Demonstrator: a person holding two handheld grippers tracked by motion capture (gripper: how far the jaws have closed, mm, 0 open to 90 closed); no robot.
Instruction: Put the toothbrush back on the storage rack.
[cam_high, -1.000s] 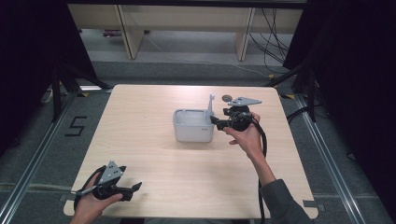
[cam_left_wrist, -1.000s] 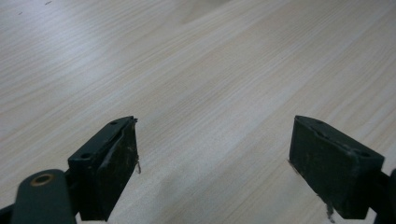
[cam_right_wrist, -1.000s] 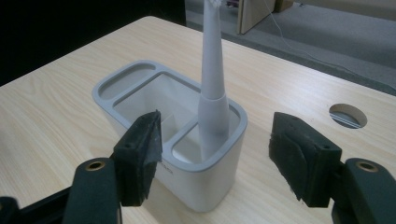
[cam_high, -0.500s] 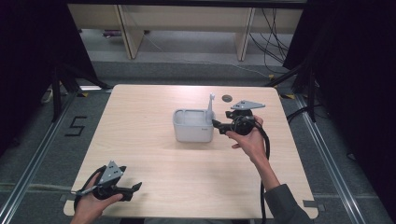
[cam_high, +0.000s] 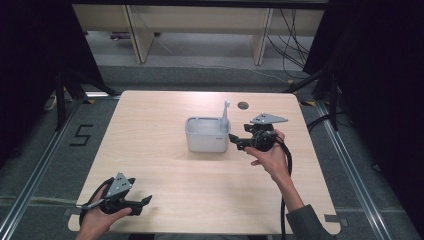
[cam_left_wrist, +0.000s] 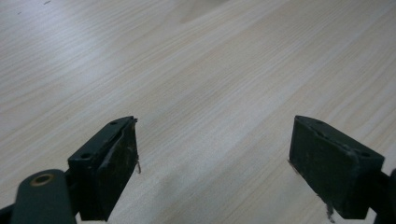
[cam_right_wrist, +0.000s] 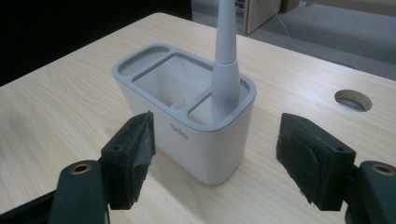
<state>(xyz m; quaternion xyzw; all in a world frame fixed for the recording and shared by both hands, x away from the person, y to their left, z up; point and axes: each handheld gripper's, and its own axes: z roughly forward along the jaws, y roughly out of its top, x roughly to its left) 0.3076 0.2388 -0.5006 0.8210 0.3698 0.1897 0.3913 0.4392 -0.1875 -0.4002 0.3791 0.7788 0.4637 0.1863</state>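
Observation:
A white holder (cam_high: 207, 135) with a grey rim and several compartments stands mid-table. A pale grey stick (cam_high: 225, 112) stands upright in its right compartment. My right gripper (cam_high: 236, 141) lies level just right of the holder and points at it. In the right gripper view the holder (cam_right_wrist: 187, 121) and the stick (cam_right_wrist: 225, 70) stand a little ahead of the gripper (cam_right_wrist: 217, 135). Its jaws have just been opening, and nothing is between them. My left gripper (cam_high: 145, 202) rests at the table's front left corner. In the left gripper view it (cam_left_wrist: 212, 140) is open over bare wood.
A round cable hole (cam_high: 243, 105) sits in the wooden table (cam_high: 165, 115) behind the right gripper; it shows again (cam_right_wrist: 353, 99) in the right gripper view. Shelving and cables lie on the floor beyond the far edge.
The right gripper has drawn back slightly from the holder, toward the near side. The stick stays standing in its compartment. The left gripper has not moved.

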